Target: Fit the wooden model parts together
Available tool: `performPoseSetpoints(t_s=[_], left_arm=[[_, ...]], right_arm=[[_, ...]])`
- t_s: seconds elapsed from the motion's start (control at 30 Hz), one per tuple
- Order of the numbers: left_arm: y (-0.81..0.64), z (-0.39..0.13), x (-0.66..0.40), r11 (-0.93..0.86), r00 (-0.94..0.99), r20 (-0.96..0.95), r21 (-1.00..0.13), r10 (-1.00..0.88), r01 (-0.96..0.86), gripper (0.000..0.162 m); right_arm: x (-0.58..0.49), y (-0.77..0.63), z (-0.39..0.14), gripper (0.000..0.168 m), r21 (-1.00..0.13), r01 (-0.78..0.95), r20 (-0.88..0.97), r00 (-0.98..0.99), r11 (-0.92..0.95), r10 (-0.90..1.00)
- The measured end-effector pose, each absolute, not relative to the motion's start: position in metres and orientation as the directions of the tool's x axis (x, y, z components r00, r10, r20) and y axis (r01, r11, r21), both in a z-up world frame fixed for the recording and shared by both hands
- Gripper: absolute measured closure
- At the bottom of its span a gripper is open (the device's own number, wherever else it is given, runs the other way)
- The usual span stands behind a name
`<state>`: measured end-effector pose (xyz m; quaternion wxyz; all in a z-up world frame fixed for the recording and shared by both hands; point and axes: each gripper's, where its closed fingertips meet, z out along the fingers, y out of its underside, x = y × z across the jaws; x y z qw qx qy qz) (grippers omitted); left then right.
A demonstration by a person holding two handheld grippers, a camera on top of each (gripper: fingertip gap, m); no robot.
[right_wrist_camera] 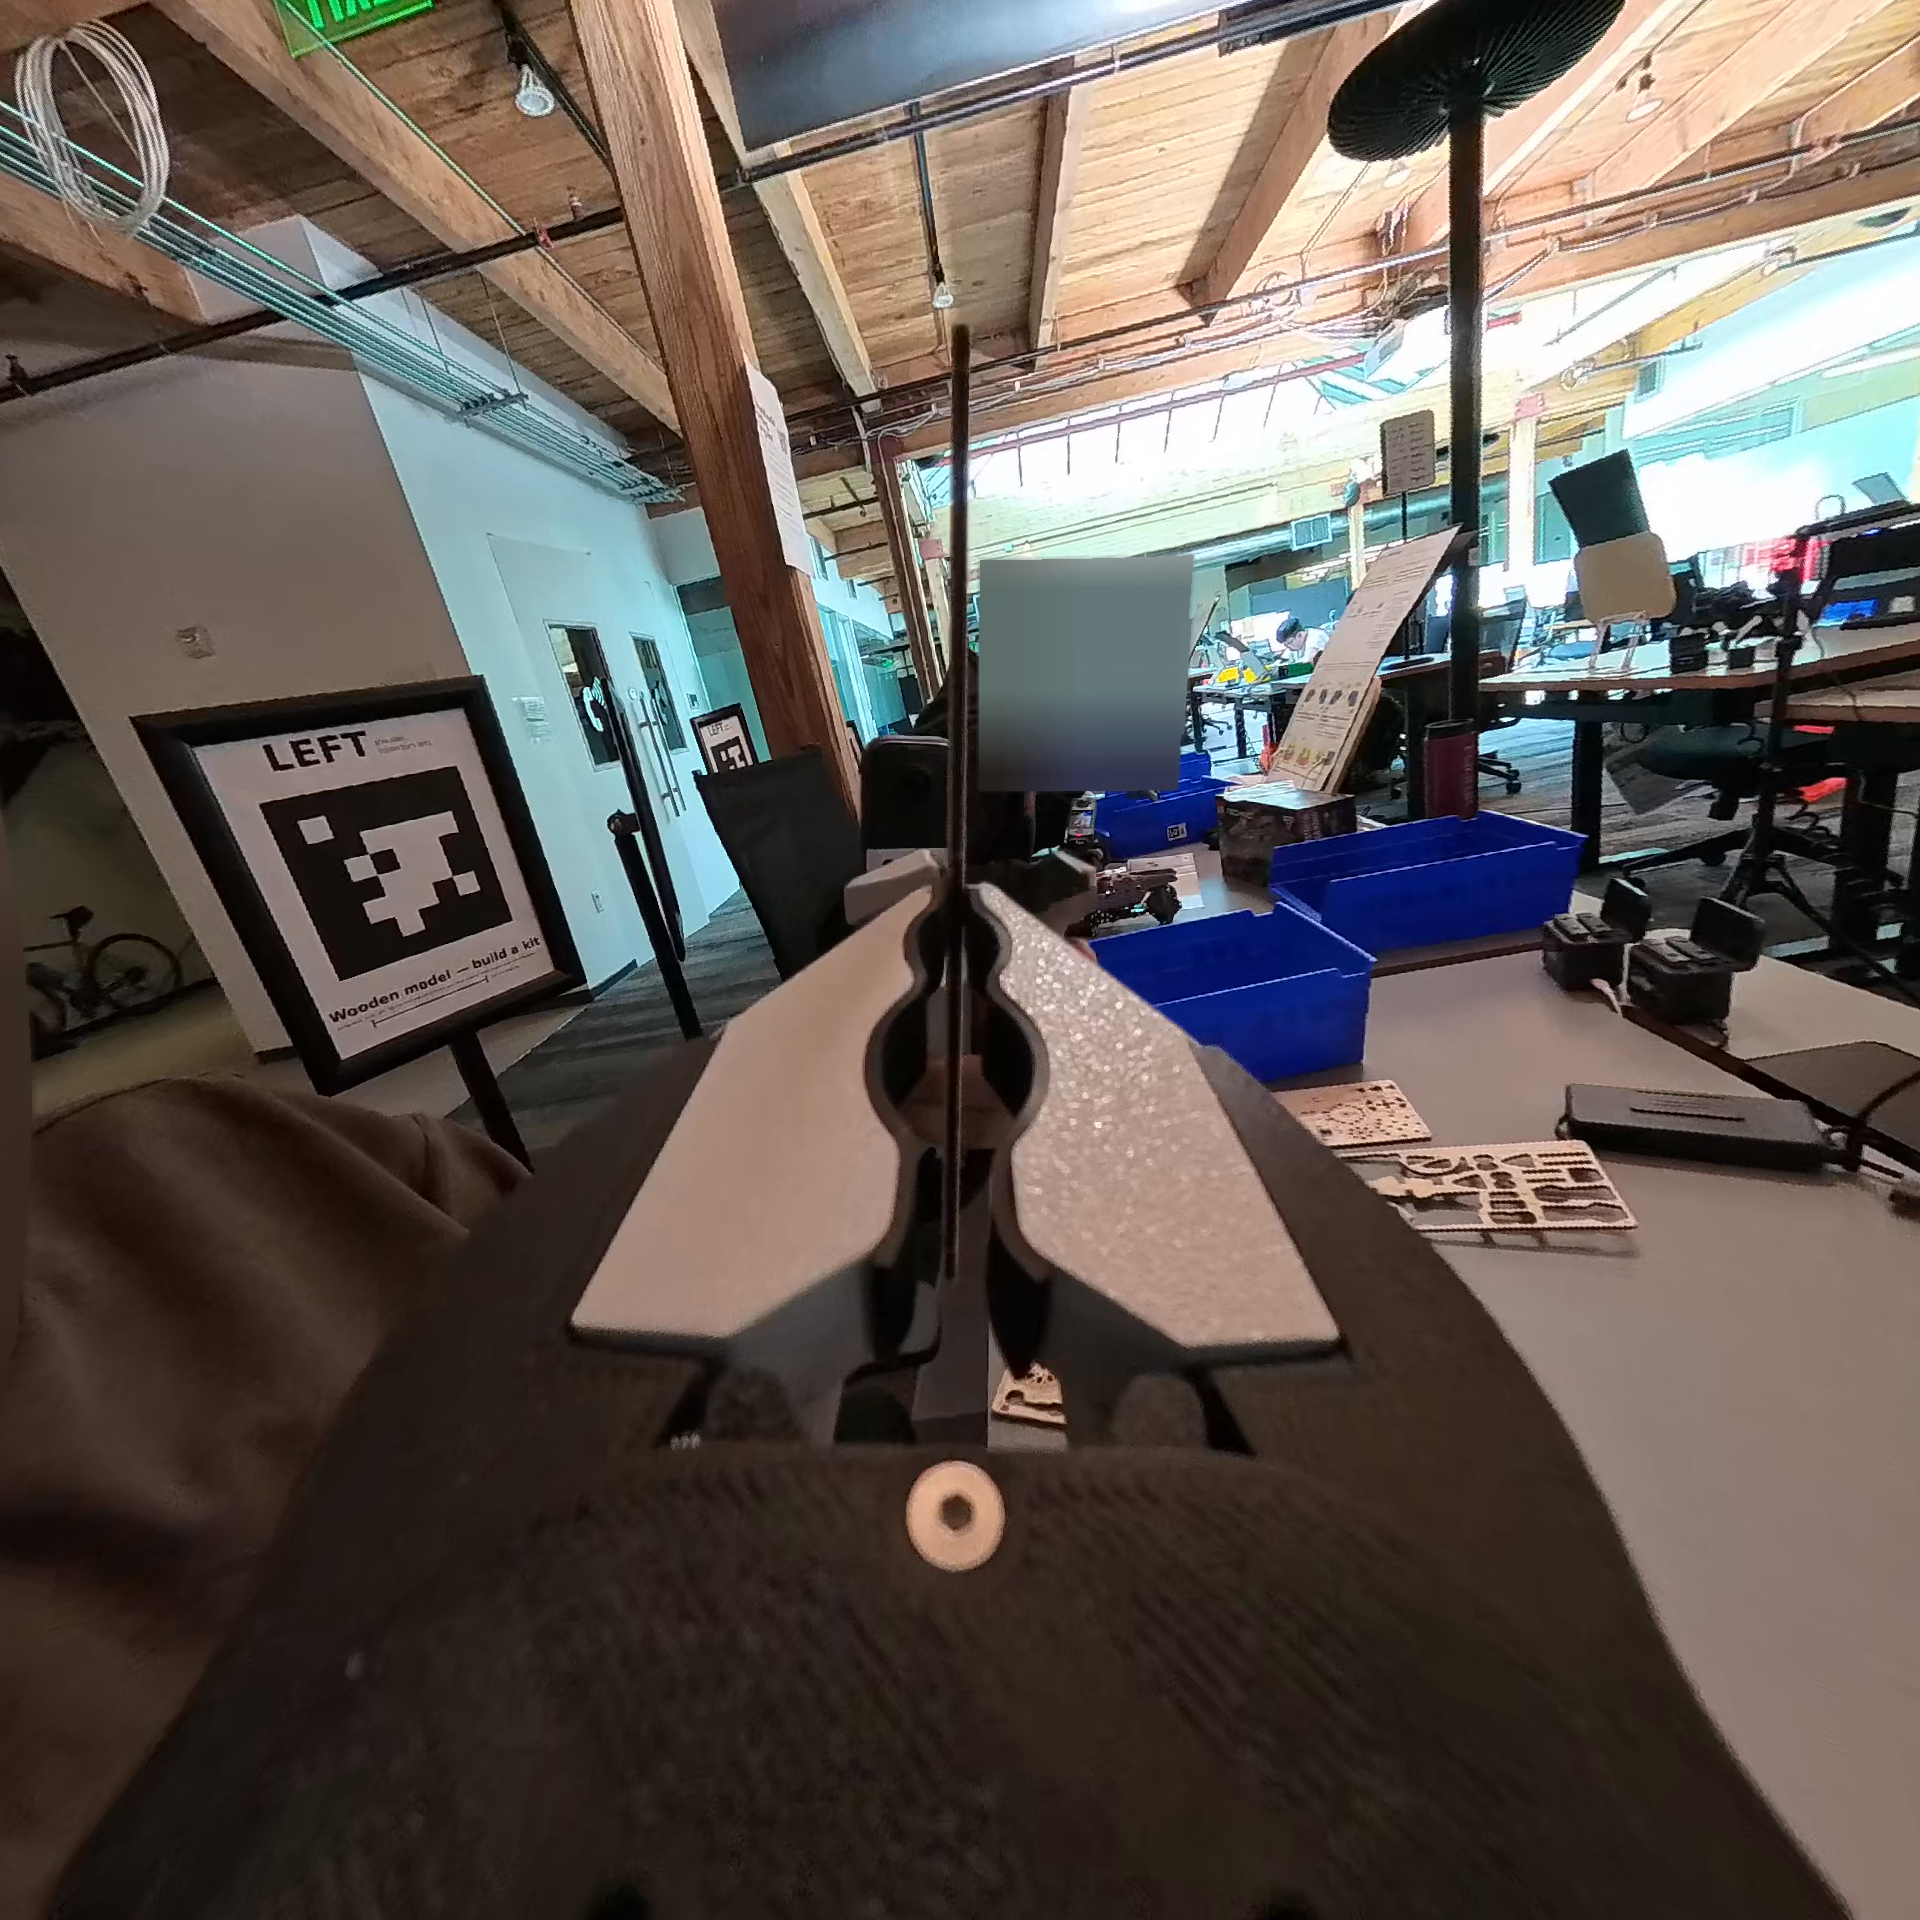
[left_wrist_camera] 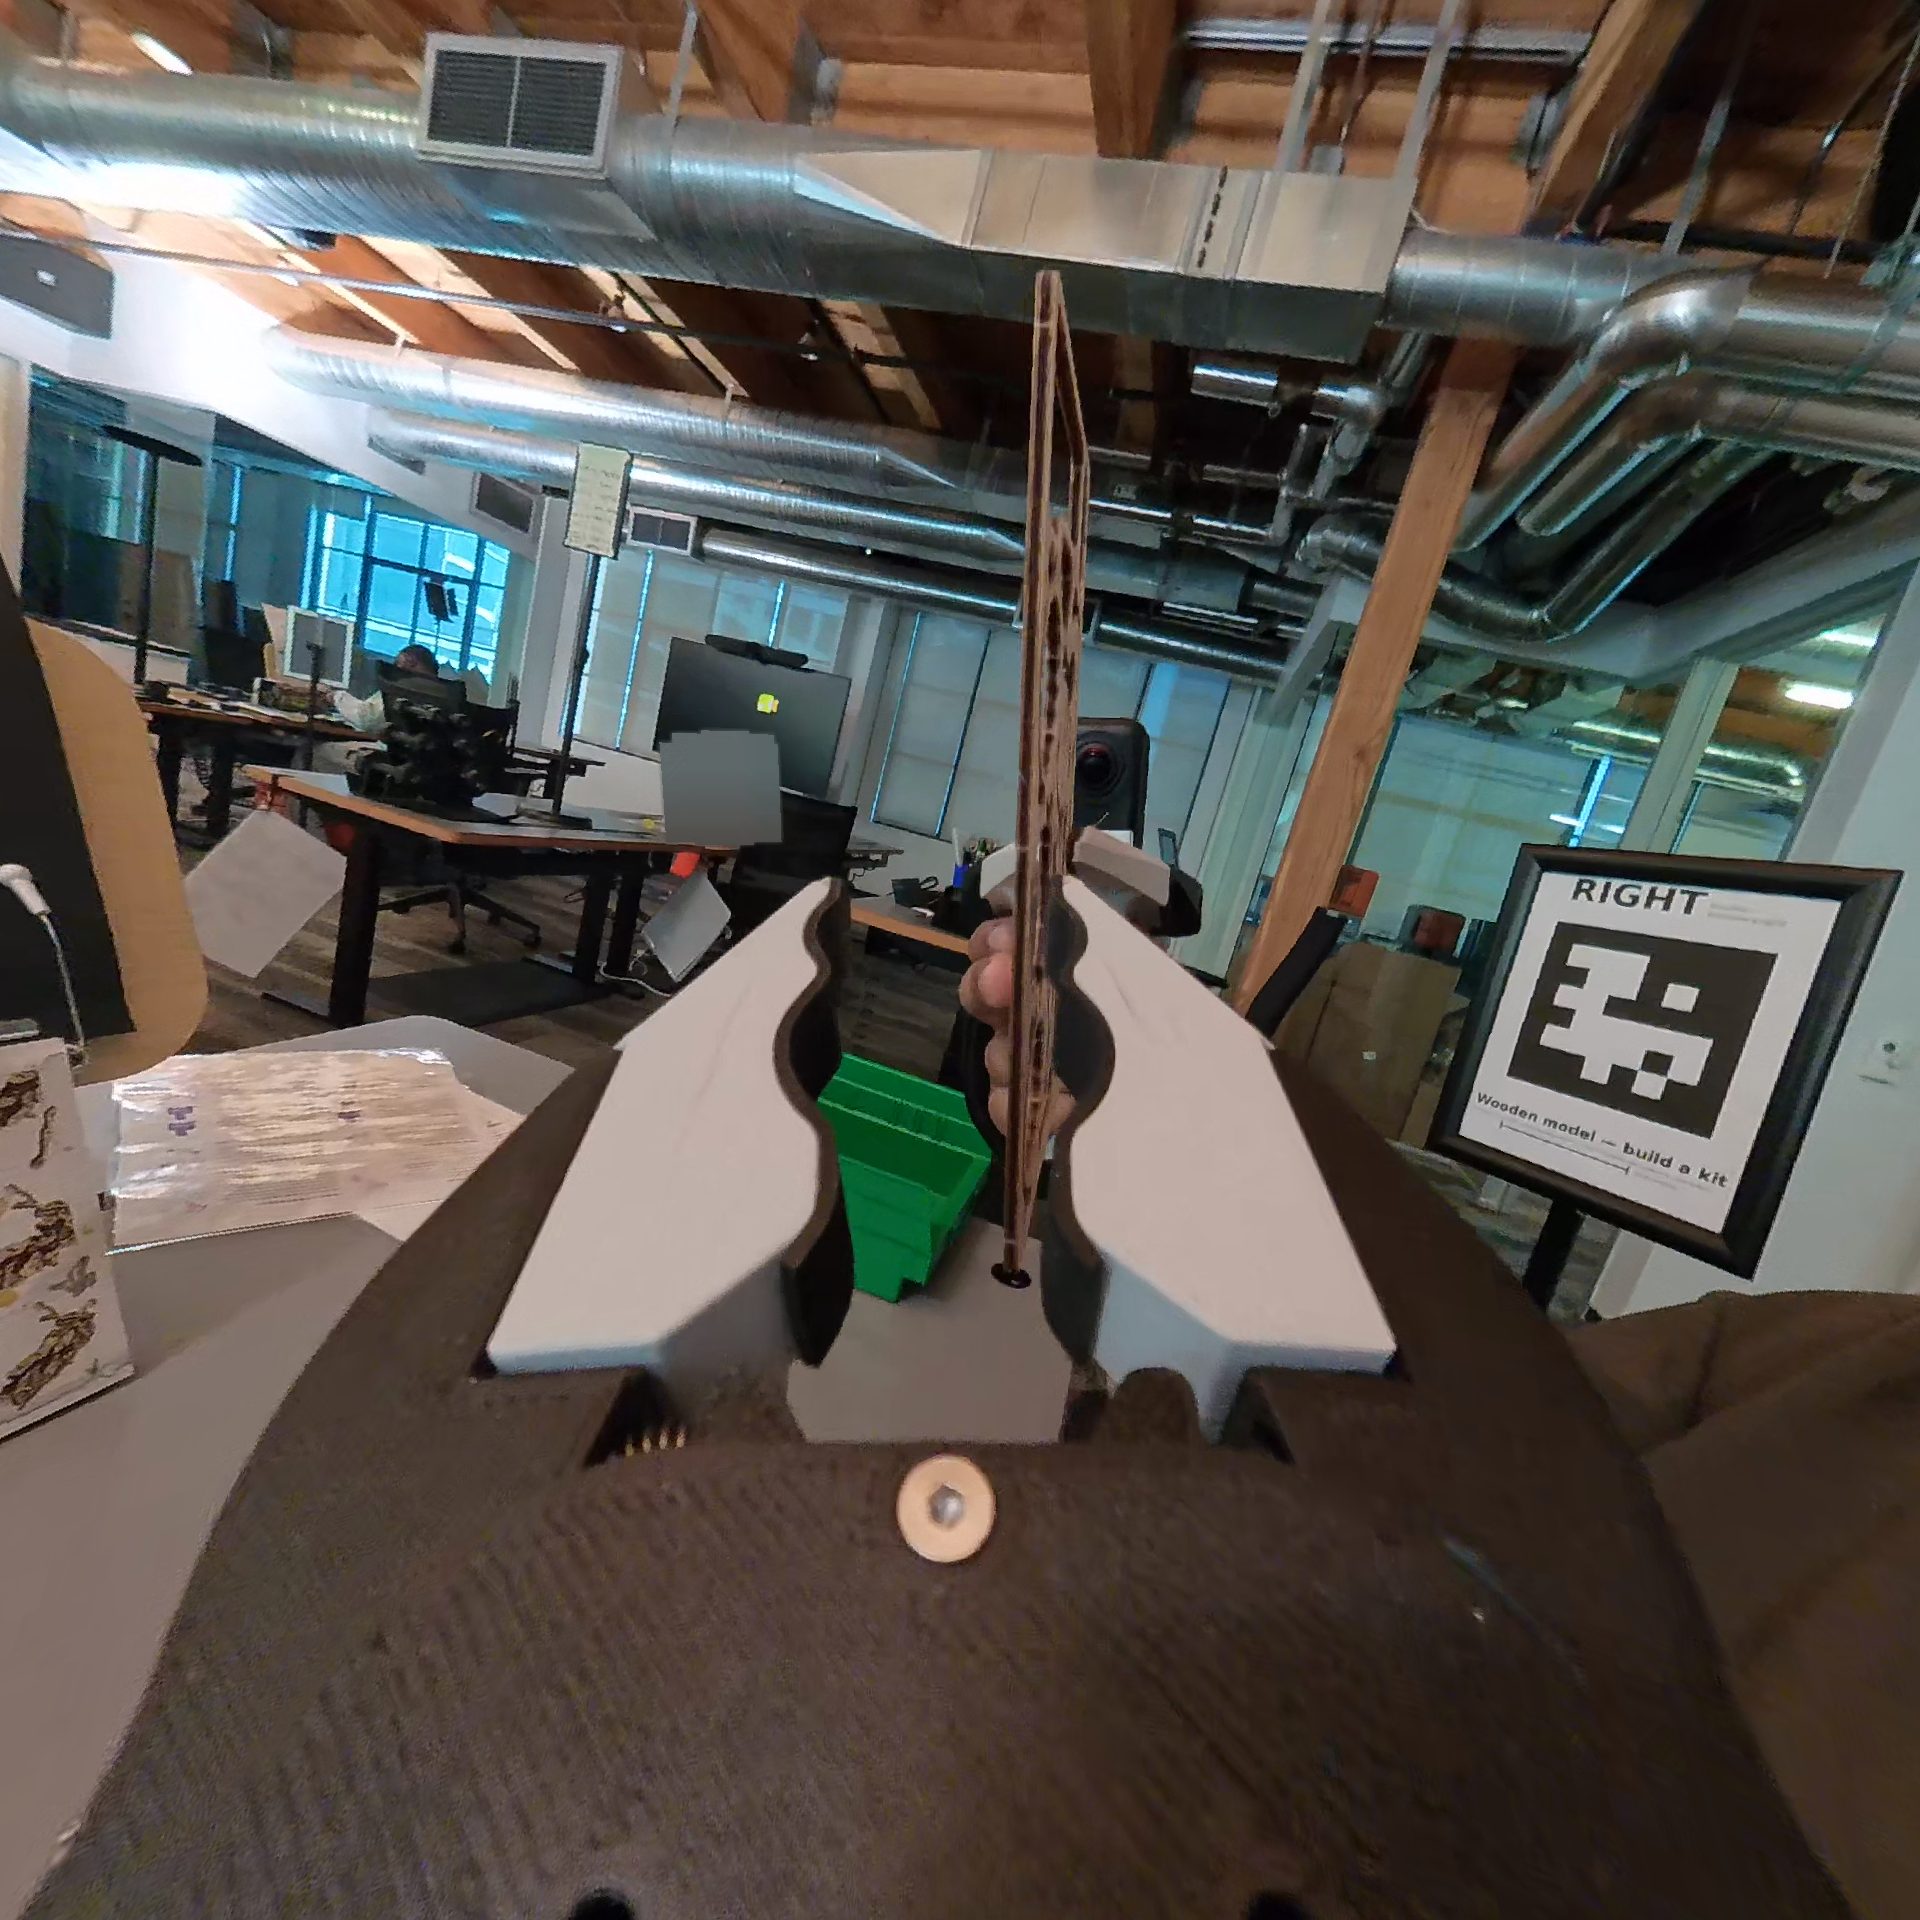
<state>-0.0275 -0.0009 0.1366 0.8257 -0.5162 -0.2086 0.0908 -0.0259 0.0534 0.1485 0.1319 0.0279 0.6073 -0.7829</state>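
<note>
A thin laser-cut wooden parts sheet (left_wrist_camera: pixel 1051 644) stands upright and edge-on in both views. In the right wrist view it is a dark thin line (right_wrist_camera: pixel 958 623). My right gripper (right_wrist_camera: pixel 961 896) is shut on its lower part. My left gripper (left_wrist_camera: pixel 951 899) is open, facing the right one. The sheet stands between the left gripper's fingers, close against the right finger (left_wrist_camera: pixel 1153 1091), with a wide gap to the left finger (left_wrist_camera: pixel 717 1091). The right gripper and a hand (left_wrist_camera: pixel 992 987) show behind the sheet in the left wrist view.
A green bin (left_wrist_camera: pixel 904 1174) sits below the left gripper, with plastic-wrapped papers (left_wrist_camera: pixel 291 1122) on the table to the left. Blue bins (right_wrist_camera: pixel 1236 987), two more wooden parts sheets (right_wrist_camera: pixel 1496 1184) and a black box (right_wrist_camera: pixel 1694 1122) lie on the grey table to the right. Framed signs (left_wrist_camera: pixel 1662 1039) stand beside it. Spacing between my two grippers at the tips: around 6 centimeters.
</note>
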Motion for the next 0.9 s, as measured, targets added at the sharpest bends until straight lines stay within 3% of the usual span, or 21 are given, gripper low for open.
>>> performPoseSetpoints(t_s=[0.07,0.2,0.9], left_arm=[[-0.002,0.138,-0.027,0.458,0.898,0.254,-0.886,0.359,0.068,0.133],[-0.003,0.139,-0.021,0.457,0.916,0.234,-0.887,0.325,0.064,0.162],[-0.001,0.145,-0.013,0.471,0.932,0.241,-0.877,0.269,0.091,0.162]], right_arm=[[-0.023,0.051,0.148,0.168,-0.947,0.234,-0.197,-0.964,-0.219,-0.176],[-0.024,0.045,0.142,0.167,-0.964,0.187,-0.165,-0.978,-0.190,-0.128],[-0.023,0.046,0.145,0.160,-0.969,0.121,-0.105,-0.991,-0.216,-0.083]])
